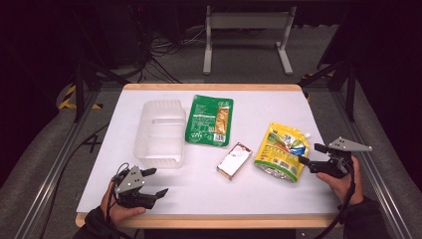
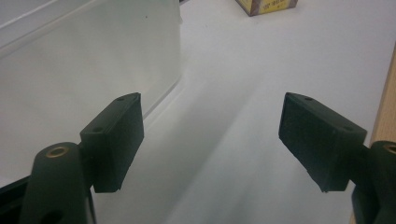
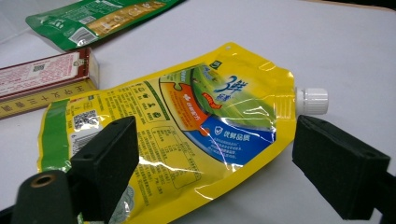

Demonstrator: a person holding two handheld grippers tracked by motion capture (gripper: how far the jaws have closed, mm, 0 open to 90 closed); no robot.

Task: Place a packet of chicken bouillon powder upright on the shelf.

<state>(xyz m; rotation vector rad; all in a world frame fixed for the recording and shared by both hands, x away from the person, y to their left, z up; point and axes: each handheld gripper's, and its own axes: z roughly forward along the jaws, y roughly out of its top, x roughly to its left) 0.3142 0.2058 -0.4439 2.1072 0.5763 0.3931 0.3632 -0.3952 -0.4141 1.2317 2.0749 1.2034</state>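
Here, several things are cut off or hard to read. In the left gripper view the clear plastic bin runs off the top and left edges, so just one frosted wall and its lower corner can be made out, and the small box shows merely as a sliver at the top edge. In the right gripper view the green packet is cropped at the top, the box at the left, and the lower end of the yellow spouted pouch sits behind the near jaw. The print on all the packaging is too small to read from the high view.

The left gripper hovers near the front left of the white table, its jaws spread wide with nothing between them — the bin's wall stands just beside one jaw, though whether they touch cannot be told. The right gripper has its jaws wide apart too, empty, pointing at the pouch, which lies flat at the table's right side, its white cap just beyond one jaw.

Counted from above: one bin, one green packet, one box, one pouch — four things, and two grippers.
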